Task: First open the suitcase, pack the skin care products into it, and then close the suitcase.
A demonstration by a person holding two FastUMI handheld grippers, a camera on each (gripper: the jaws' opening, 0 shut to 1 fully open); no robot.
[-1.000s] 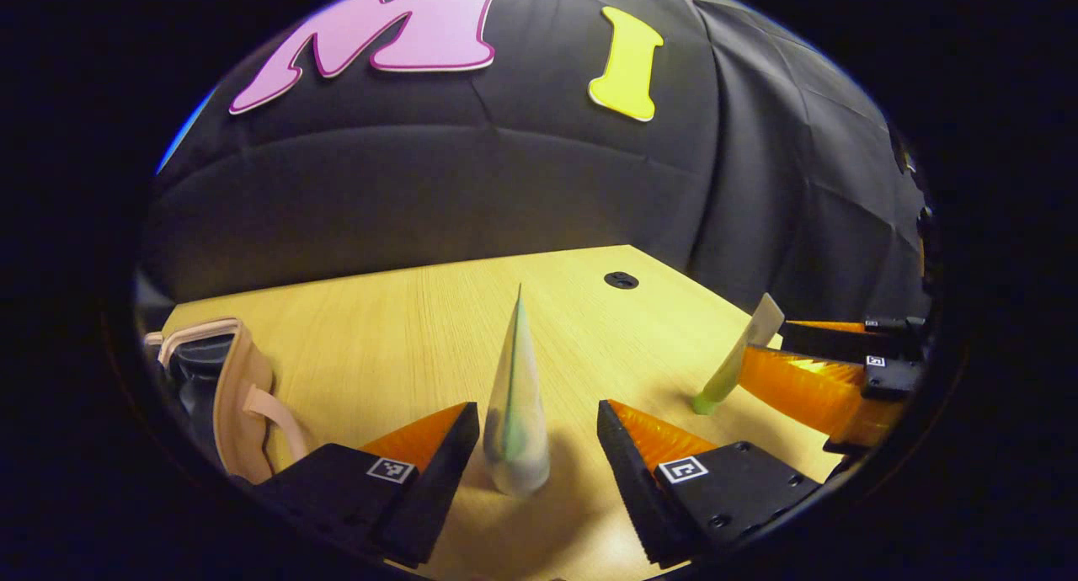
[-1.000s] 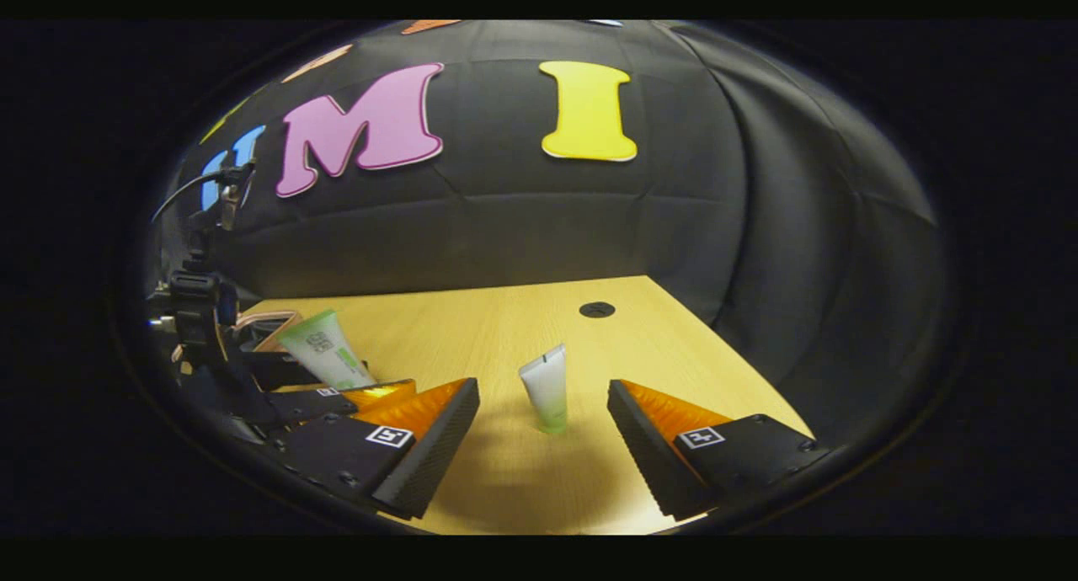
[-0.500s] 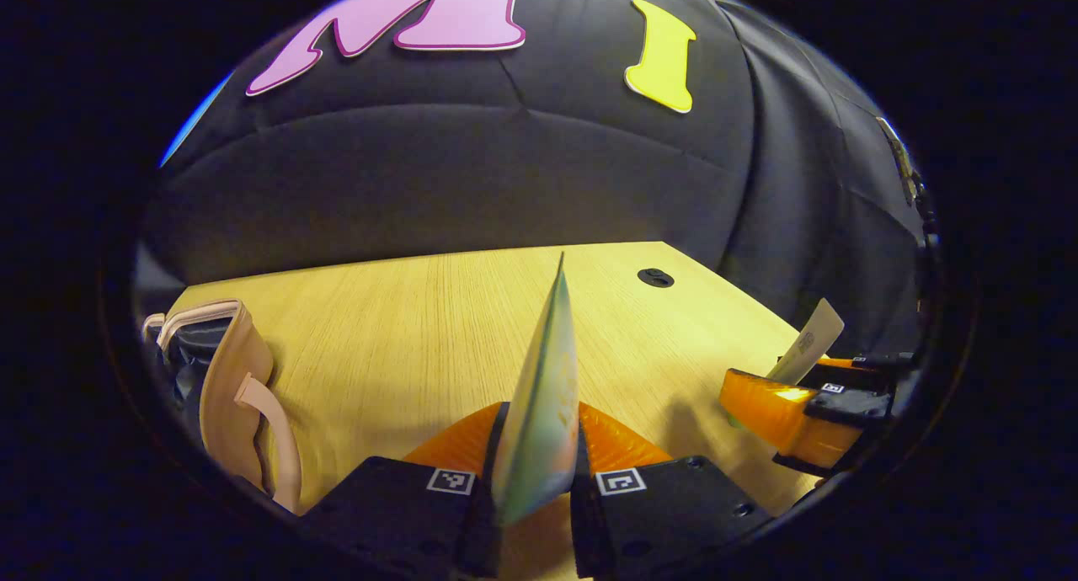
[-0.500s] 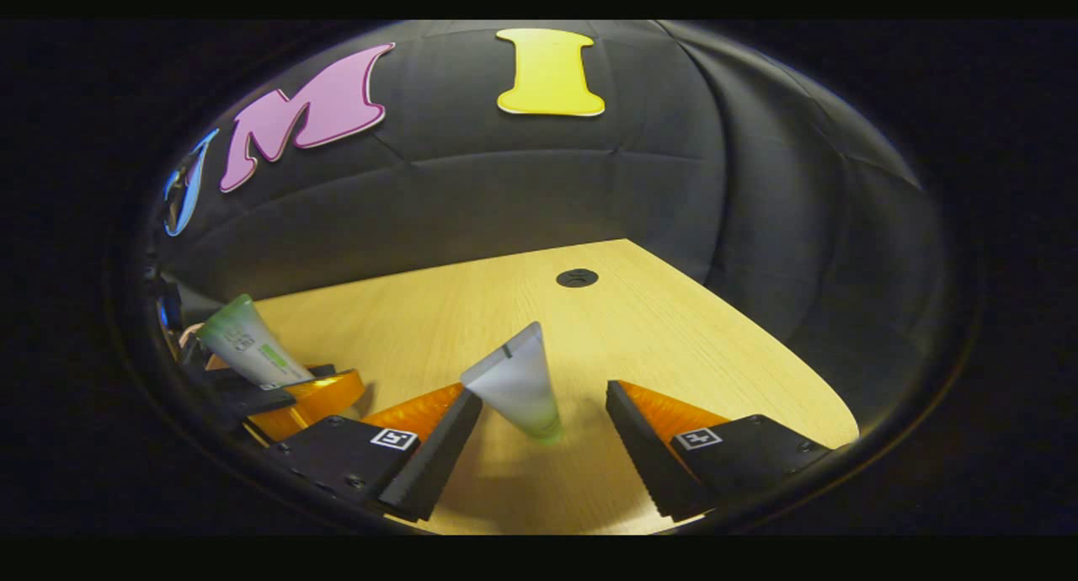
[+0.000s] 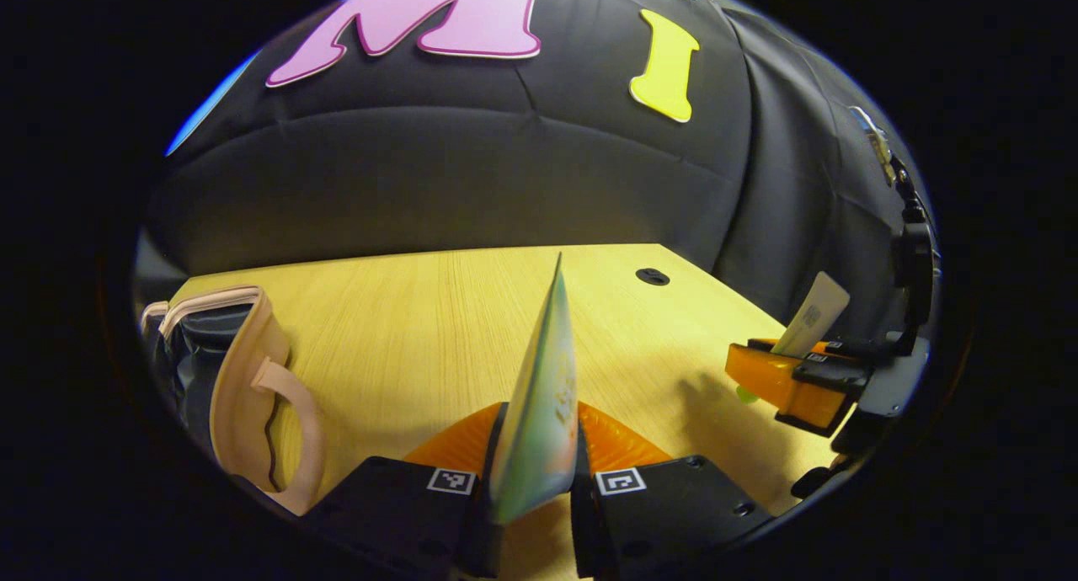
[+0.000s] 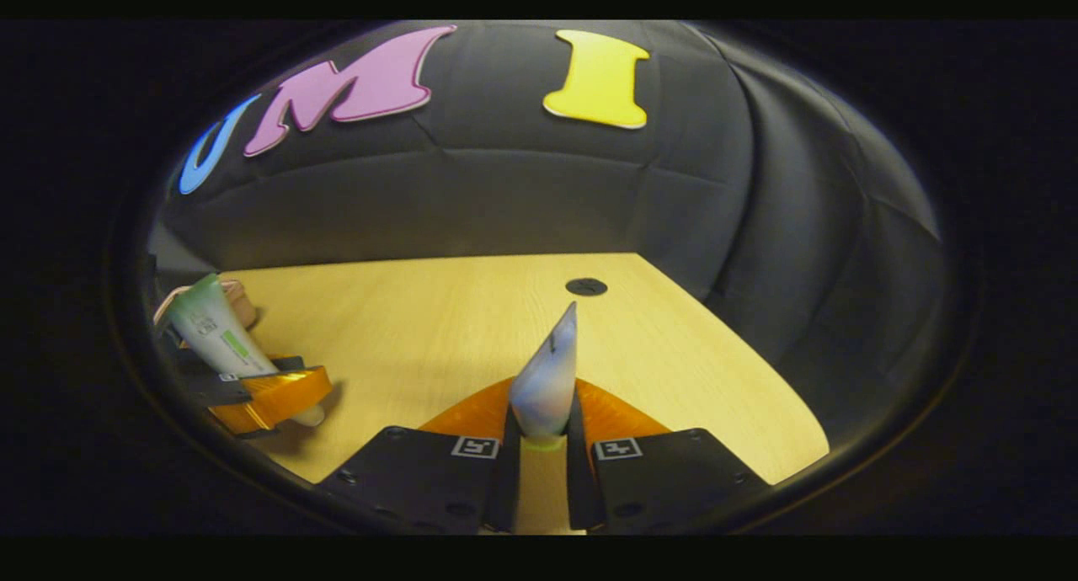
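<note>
— Fingers? Left gripper (image 5: 532, 480) pinches the big green tube (image 5: 543, 396), right gripper (image 6: 543, 450) pinches the small white tube (image 6: 547, 379).
— Suitcase (image 5: 240, 379)?
— Open, on the desk (image 5: 404, 328), left side.

A: Right hand-held gripper (image 6: 543, 446)?
B: Its fingers are pinching a small white tube (image 6: 547, 379), crimped end pointing up, over the wooden table (image 6: 421, 328).
A: Left side?
B: Left hand-held gripper (image 6: 269, 396) is clamping a bigger green-and-white tube (image 6: 215, 337) near the table's left edge.
</note>
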